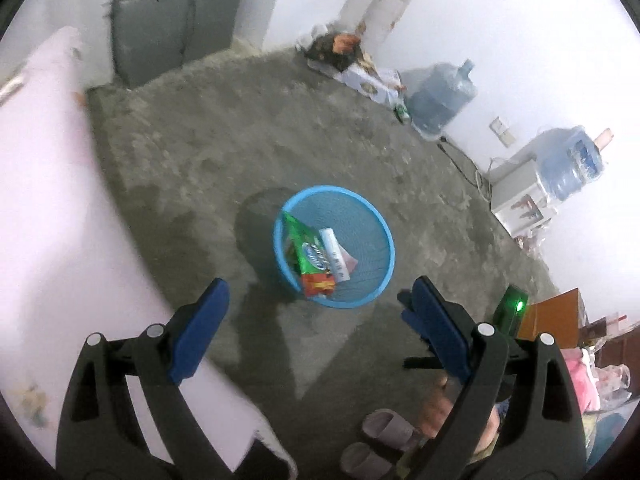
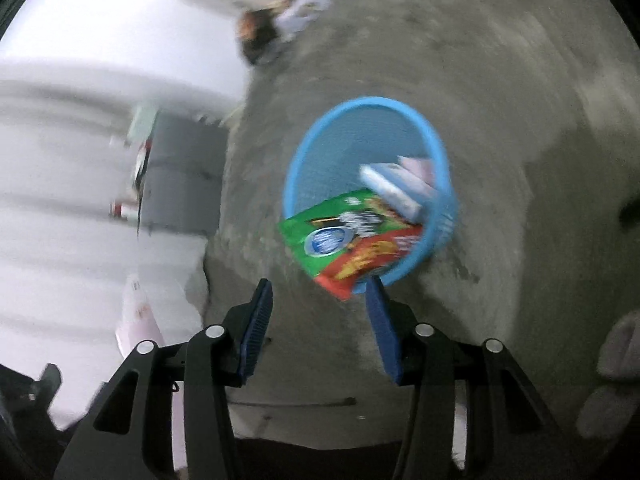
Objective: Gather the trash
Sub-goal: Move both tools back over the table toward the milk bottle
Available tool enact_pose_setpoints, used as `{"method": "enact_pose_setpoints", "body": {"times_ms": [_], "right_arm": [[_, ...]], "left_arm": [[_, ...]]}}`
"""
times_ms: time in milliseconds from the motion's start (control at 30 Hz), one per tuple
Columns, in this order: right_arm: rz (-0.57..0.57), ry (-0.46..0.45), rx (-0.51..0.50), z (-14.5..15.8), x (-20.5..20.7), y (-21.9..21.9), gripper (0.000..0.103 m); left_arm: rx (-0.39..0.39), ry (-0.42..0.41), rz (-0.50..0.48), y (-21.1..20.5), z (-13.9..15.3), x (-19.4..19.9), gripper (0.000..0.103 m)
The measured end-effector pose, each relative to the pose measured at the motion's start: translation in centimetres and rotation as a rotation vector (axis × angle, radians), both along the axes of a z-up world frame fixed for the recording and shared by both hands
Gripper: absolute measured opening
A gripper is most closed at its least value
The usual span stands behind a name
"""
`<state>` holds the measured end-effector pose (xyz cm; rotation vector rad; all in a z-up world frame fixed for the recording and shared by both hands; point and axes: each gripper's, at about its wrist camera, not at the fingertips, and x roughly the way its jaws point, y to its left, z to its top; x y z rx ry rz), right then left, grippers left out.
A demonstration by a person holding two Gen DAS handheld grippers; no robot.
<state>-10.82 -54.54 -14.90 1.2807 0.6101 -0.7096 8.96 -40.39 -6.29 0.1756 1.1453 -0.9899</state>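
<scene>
In the left wrist view the left tool (image 1: 316, 300) hangs over the concrete floor (image 1: 256, 136) with its blue-padded fingers (image 1: 200, 328) spread wide and nothing between them. Close below it a pair of grey slippers (image 1: 380, 440) lies on the floor, and a pale pink cloth-covered surface (image 1: 44, 216) fills the near left side. Just beyond the fingertips stands the blue mesh basket (image 1: 376, 216), upright on the floor. Inside it a green and red snack bag (image 1: 310, 256) leans against the near wall, with a white tube-shaped wrapper (image 1: 334, 254) beside it and a small pink scrap under that. Further right, along the white wall, sit a small white cabinet (image 1: 516, 204) with a blue water jug (image 1: 572, 164) on top, then a second water jug (image 1: 440, 96) on the floor, a flat printed box (image 1: 368, 80) and a dark heap of rubbish (image 1: 336, 48). At the far left a grey block (image 1: 168, 28) carries bottles and clutter.

The right wrist view is blurred by motion. The right tool (image 2: 320, 304) is parted, its pads (image 2: 256, 328) apart with only bare floor between them. The basket (image 2: 320, 136) lies just past the fingertips, and the snack bag (image 2: 348, 240) sticks out over its near rim, its lower corner just beside the right-hand pad's tip; contact cannot be told. A pale packet (image 2: 392, 188) rests deeper in the basket.
</scene>
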Motion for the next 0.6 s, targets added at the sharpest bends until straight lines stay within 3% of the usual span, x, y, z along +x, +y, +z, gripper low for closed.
{"method": "enact_pose_setpoints", "body": {"times_ms": [200,300,467,600], "right_arm": [[0.268,0.034,-0.254,7.8,7.2,5.5,0.077],[0.372,0.040,-0.331,9.9,9.6,8.4,0.084],[0.545,0.072,-0.428,12.3,12.9,14.1,0.086],[0.657,0.084,-0.475,13.6,14.9,18.1,0.086]], "left_arm": [[-0.054,-0.076,0.111,9.6,3.8,1.1,0.088],[-0.064,-0.111,0.188,14.4,5.1,1.6,0.088],[-0.118,-0.162,0.315,23.4,8.1,2.1,0.088],[-0.173,-0.245,0.470,32.3,11.0,2.2,0.088]]}}
